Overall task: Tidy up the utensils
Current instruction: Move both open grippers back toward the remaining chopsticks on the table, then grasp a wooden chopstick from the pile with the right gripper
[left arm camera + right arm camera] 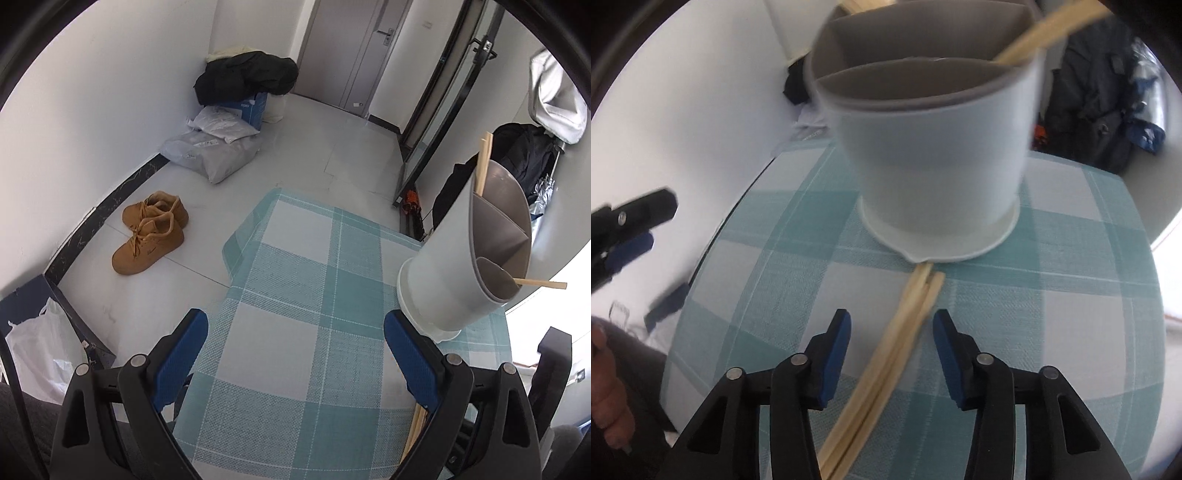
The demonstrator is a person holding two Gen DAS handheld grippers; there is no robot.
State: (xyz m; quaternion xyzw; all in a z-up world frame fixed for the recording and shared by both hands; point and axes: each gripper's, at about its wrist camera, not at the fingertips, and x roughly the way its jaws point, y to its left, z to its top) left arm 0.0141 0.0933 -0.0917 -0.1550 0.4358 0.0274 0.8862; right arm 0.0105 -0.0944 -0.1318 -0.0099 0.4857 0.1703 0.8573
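The right gripper [892, 325] was held apart astride chopsticks [886, 354] on the tabletop [1071, 295]; the left gripper [295, 328] was spread, empty, beside the holder [443, 258].

Both wrist views look steeply down, sharing the checked tablecloth [295, 332].

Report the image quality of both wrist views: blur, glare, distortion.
Left wrist view: sharp, strong fisheye bending of the walls, blown-out glare at the right edge behind the utensil holder. Right wrist view: the holder's rim and the chopsticks inside are blurred, while the chopsticks on the tablecloth stay fairly crisp.
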